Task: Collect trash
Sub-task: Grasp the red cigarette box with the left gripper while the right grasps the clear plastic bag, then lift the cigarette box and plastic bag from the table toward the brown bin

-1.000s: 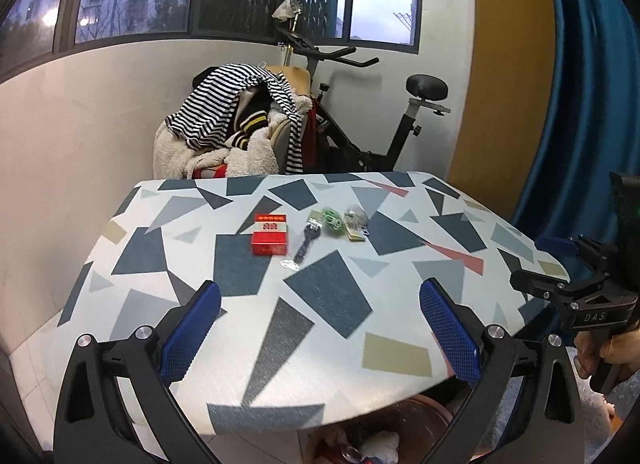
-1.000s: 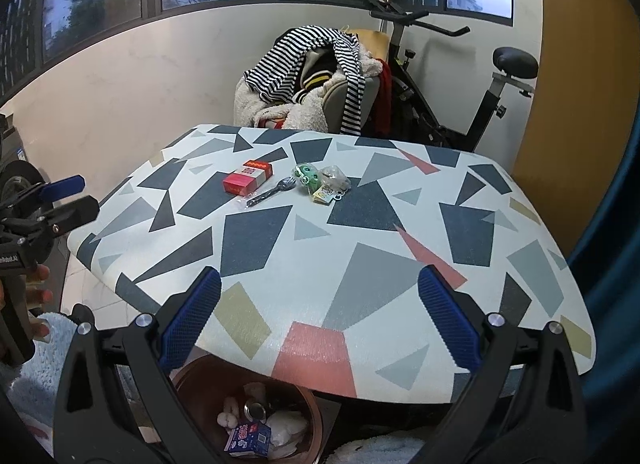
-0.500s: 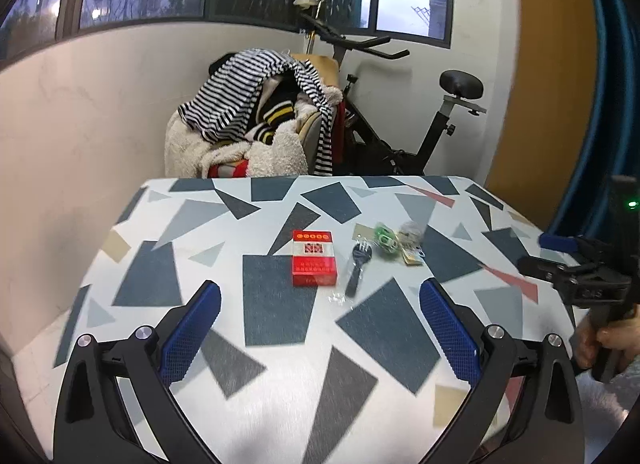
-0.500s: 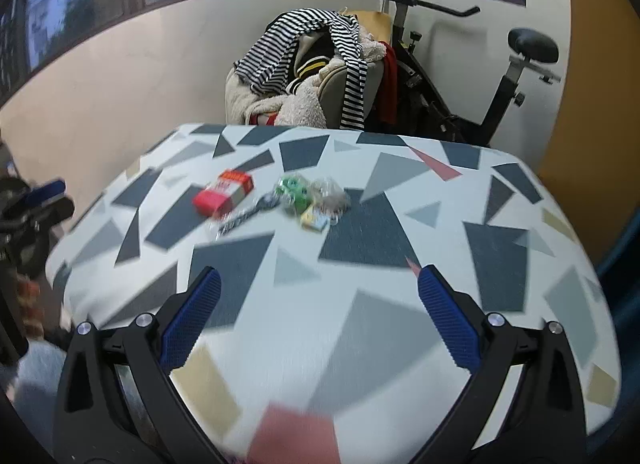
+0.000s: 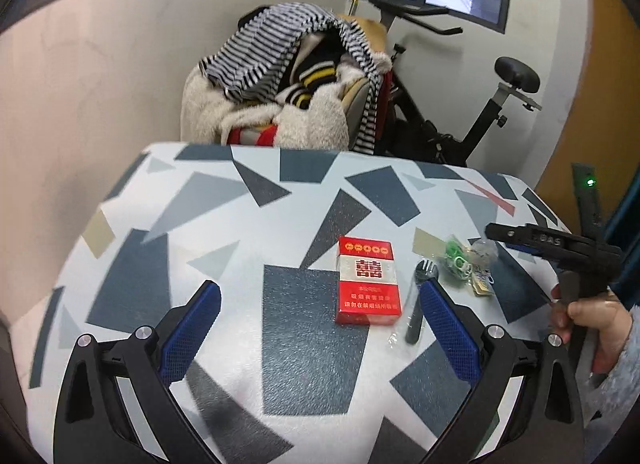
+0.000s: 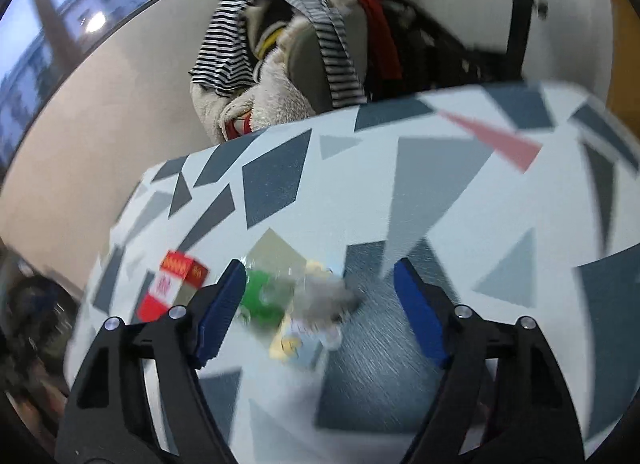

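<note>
The left wrist view looks forward and down along the left claw (image 5: 320, 328) from above the counter's (image 5: 248, 224) near edge, facing the far wall, with the red pack (image 5: 368, 280) close ahead. The right wrist view, blurred, looks down along the right claw (image 6: 320, 304) from nearer the surface, tilted, with the wrappers (image 6: 296, 304) between its fingers. Both views share the counter top (image 6: 460, 192), the pack (image 6: 172, 284), the wrappers (image 5: 468, 260) and the clothes pile (image 5: 288, 76) beyond the far edge. The left view also catches the right claw (image 5: 516, 236) at its right side.

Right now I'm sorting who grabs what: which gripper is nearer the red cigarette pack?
Left. The left gripper frames the red cigarette pack between open fingers. The right gripper, closing, straddles the clear wrappers beside it.
</note>
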`<state>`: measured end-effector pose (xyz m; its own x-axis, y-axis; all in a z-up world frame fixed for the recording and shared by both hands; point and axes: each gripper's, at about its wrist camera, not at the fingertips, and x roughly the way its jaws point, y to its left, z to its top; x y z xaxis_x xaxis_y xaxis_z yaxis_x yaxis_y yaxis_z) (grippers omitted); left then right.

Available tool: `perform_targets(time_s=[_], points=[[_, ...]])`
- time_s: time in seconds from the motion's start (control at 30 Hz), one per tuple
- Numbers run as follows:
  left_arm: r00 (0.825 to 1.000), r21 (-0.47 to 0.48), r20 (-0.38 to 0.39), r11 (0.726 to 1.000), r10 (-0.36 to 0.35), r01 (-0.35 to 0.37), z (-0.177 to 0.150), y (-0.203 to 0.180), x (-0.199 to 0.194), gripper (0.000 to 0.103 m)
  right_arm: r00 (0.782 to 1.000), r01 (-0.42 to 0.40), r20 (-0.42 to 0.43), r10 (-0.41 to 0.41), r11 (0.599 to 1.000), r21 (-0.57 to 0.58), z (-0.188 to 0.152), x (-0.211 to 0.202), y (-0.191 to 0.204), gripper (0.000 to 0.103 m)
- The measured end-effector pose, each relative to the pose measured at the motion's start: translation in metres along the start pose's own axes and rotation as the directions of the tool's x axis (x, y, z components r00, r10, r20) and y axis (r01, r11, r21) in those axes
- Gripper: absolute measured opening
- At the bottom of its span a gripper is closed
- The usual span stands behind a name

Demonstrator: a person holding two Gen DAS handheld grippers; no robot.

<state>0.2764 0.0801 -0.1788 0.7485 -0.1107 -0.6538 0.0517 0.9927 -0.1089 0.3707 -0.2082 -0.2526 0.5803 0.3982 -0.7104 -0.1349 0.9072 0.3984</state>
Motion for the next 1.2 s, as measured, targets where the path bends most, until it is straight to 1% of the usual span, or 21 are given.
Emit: perform_targets(time_s=[0.1,0.13,0.2,0.23,0.3,0.37,0.4,0.43,0.5,0.57,0.6,0.63,0.67,0.7,0.77,0.83,0.97,1.1,1.2], points=[[0.999,-0.028,-0.041,0.999,-0.025,0.024,0.000,0.001,0.017,0.097,0.999,-0.002,-0.050,0.002,1.000,0.003,0.000,0.015,0.001,0.076],[0.997,-0.033,-0.061,0.999,-0.040,0.039,0.000,0.000,0.024,0.097,0.998,-0.003,-0.066,0.001,1.000,-0.023,-0.004,0.017,0.005,0.068],[0.995,-0.027,-0.084,0.998,-0.058,0.056,-0.001,-0.004,0.033,0.097,0.999,0.010,-0.035,-0.013,0.997,-0.075,-0.009,0.006,0.010,0.056],[0.993,-0.018,-0.099,0.998,-0.066,0.065,-0.001,-0.008,0.039,0.097,1.000,0.012,-0.027,-0.014,0.997,-0.074,-0.010,0.004,0.010,0.049],[0.990,0.004,-0.126,0.998,-0.068,0.069,-0.003,-0.015,0.051,0.097,0.999,0.009,0.031,-0.007,0.998,-0.060,-0.015,-0.017,0.008,0.046],[0.985,0.022,-0.159,0.997,-0.067,0.071,-0.003,-0.023,0.065,0.097,0.998,0.011,0.057,-0.008,0.998,-0.054,-0.019,-0.026,0.007,0.044],[0.984,0.027,-0.169,0.997,-0.064,0.070,-0.002,-0.025,0.070,0.097,0.995,0.017,0.095,-0.012,0.998,-0.058,-0.026,-0.044,0.007,0.044],[0.981,0.034,-0.184,0.997,-0.060,0.067,-0.002,-0.029,0.077,0.097,0.994,0.021,0.104,-0.014,0.998,-0.061,-0.029,-0.047,0.008,0.043],[0.978,0.052,-0.205,0.997,-0.050,0.062,-0.001,-0.036,0.087,0.097,0.991,0.025,0.136,-0.015,0.997,-0.072,-0.040,-0.067,0.008,0.042],[0.976,0.086,-0.217,0.995,-0.021,0.041,0.001,-0.042,0.095,0.096,0.989,0.023,0.146,-0.013,0.997,-0.072,-0.043,-0.074,0.006,0.042],[0.973,0.107,-0.232,0.994,0.008,0.018,0.001,-0.045,0.100,0.088,0.987,0.027,0.160,-0.015,0.997,-0.073,-0.051,-0.086,0.006,0.042],[0.969,0.113,-0.245,0.994,0.020,0.008,0.001,-0.046,0.104,0.071,0.986,0.026,0.167,-0.013,0.997,-0.073,-0.054,-0.091,0.006,0.042],[0.963,0.105,-0.271,0.994,0.016,0.013,0.001,-0.046,0.110,0.061,0.986,0.025,0.168,-0.012,0.997,-0.072,-0.048,-0.087,0.004,0.042],[0.959,0.088,-0.283,0.996,0.001,0.025,0.000,-0.044,0.111,0.054,0.984,0.020,0.179,-0.007,0.997,-0.070,-0.053,-0.098,0.003,0.042],[0.962,0.059,-0.272,0.998,-0.018,0.035,0.000,-0.040,0.107,0.054,0.981,0.026,0.192,-0.012,0.997,-0.074,-0.056,-0.107,0.002,0.042],[0.968,0.066,-0.251,0.997,-0.016,0.034,-0.001,-0.039,0.098,0.054,0.978,0.035,0.209,-0.017,0.996,-0.081,-0.062,-0.119,0.002,0.042],[0.979,0.050,-0.203,0.998,-0.033,0.044,-0.001,-0.037,0.066,0.054,0.971,0.025,0.241,-0.008,0.997,-0.068,-0.077,-0.141,0.000,0.042],[0.987,0.058,-0.150,0.996,-0.059,0.068,-0.002,-0.041,0.026,0.054,0.966,0.020,0.257,0.001,0.997,-0.078,-0.087,-0.163,0.006,0.042],[0.992,0.067,-0.097,0.994,-0.085,0.092,-0.009,-0.048,-0.012,0.054,0.965,0.019,0.261,0.008,0.995,-0.100,-0.095,-0.177,0.010,0.042]])
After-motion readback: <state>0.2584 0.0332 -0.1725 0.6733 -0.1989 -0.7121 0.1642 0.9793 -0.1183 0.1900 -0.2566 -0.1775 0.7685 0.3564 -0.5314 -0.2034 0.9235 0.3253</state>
